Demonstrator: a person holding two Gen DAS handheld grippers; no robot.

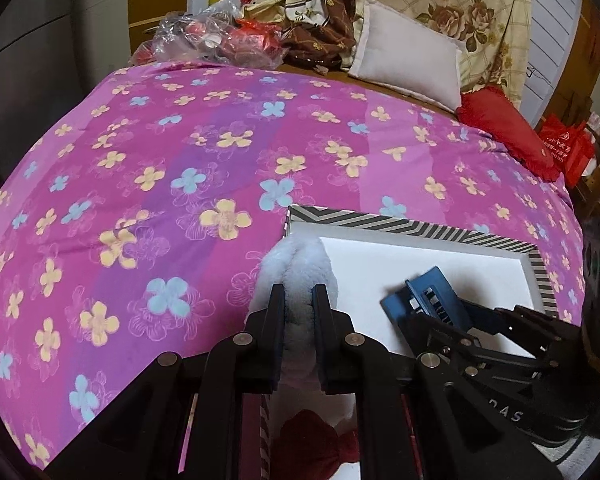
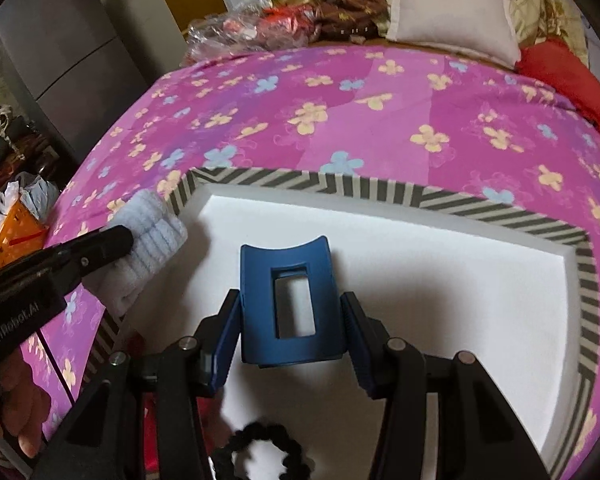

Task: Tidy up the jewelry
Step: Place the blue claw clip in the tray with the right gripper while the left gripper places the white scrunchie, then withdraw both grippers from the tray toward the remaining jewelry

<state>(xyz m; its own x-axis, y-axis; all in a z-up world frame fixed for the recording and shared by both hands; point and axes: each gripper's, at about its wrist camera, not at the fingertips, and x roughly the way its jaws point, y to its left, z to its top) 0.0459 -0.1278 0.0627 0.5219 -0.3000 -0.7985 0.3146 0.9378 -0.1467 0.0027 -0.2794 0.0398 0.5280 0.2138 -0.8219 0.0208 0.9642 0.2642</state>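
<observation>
A fluffy pale-blue hair scrunchie (image 1: 300, 252) is pinched between the pads of my left gripper (image 1: 299, 290), which is shut on it. It hangs over the left rim of a striped box (image 1: 420, 228) with a white inside, lying on the bed. The right wrist view shows that scrunchie (image 2: 156, 232) by the box's far-left corner. My right gripper (image 2: 290, 300) is shut on a blue hair claw clip (image 2: 256, 308) above the box's white floor (image 2: 460, 280). In the box near me lie a black scrunchie (image 2: 268, 452) and a dark red cloth piece (image 1: 312, 436).
The box sits on a pink flowered bedspread (image 1: 160, 160). At the bed's far end are a white pillow (image 1: 404, 52), a red cushion (image 1: 508, 128), plastic bags (image 1: 204, 36) and folded bedding. A grey cabinet (image 2: 60, 60) and clutter stand left of the bed.
</observation>
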